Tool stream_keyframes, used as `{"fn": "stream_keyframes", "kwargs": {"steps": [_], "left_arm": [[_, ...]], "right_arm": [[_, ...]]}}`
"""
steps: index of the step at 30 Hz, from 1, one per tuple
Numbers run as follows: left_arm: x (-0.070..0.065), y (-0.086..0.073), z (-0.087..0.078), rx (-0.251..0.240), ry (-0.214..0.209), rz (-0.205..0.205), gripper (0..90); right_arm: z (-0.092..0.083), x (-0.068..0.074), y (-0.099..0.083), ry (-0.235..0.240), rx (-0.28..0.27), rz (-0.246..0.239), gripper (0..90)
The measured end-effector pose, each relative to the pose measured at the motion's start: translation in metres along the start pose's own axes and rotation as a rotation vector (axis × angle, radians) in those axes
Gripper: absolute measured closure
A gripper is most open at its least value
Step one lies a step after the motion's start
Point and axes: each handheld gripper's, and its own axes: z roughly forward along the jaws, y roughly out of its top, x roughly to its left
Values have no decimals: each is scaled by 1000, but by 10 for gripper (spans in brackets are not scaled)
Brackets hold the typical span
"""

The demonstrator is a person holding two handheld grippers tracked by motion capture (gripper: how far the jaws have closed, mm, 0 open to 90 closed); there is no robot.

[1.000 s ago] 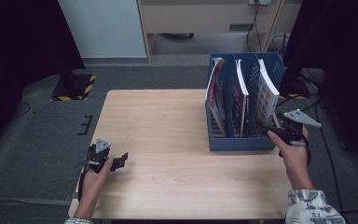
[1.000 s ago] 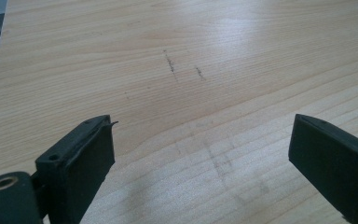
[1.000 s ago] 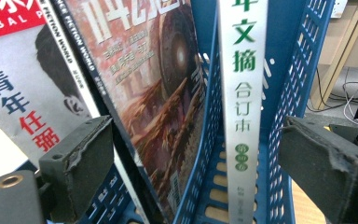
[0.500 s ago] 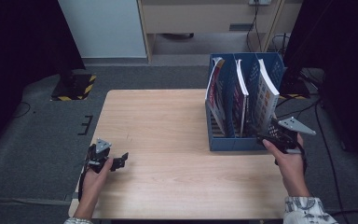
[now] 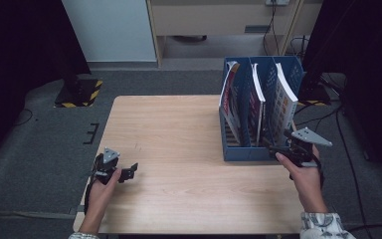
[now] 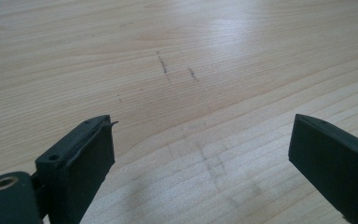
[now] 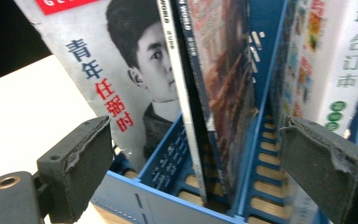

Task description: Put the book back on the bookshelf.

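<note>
The magazine (image 7: 214, 93) stands in the middle slot of the blue file rack (image 5: 243, 152) at the bench's right, the released right gripper (image 7: 196, 172) lined up to advance and clamp it, while the left gripper (image 6: 200, 163) rests spread apart.

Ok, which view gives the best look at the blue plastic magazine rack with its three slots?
The high view: the whole blue plastic magazine rack shows there, three slots in a row with magazines leaning inside, at the table's right edge. The right gripper view shows it close up: only the front wall, slotted floor and dividers. The left gripper view looks at bare wooden tabletop.
</note>
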Motion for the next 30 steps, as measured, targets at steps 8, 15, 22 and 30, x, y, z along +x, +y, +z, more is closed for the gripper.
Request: {"fn": "stream_keyframes", "kwargs": {"steps": [8, 15, 22, 30], "left_arm": [[-1, -1, 1, 0, 0, -3, 57], [-2, -1, 3, 13, -11, 6, 46], [-5, -1, 5, 19, -12, 11, 41], [-6, -1, 6, 25, -14, 14, 40]], "right_arm": [[3, 15, 3, 39, 16, -7, 90], [7, 32, 6, 93, 39, -27, 64], [13, 48, 8, 126, 54, -44, 39], [23, 64, 9, 163, 79, -72, 41]]}}
